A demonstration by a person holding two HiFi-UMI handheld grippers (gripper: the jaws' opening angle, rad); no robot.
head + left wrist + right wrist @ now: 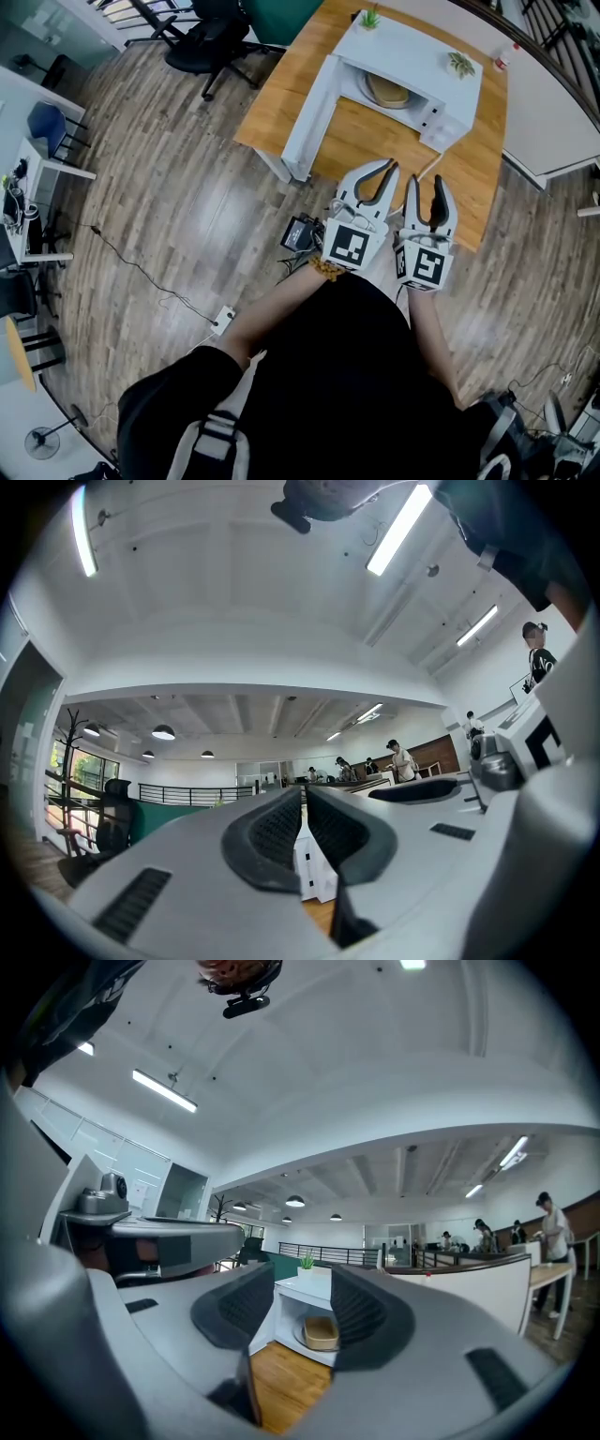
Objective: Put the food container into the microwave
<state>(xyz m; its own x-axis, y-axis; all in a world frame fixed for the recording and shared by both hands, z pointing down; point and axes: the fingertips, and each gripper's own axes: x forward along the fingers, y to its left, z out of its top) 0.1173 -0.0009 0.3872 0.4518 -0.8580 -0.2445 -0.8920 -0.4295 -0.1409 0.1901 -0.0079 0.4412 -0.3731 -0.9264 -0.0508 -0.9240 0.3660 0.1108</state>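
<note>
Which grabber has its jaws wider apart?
The right gripper: its jaws stand apart with nothing between them, and the microwave shows through the gap. The left gripper has its jaws closed together at the tips.

A wooden table (281,98) carries the open white microwave (412,52).
</note>
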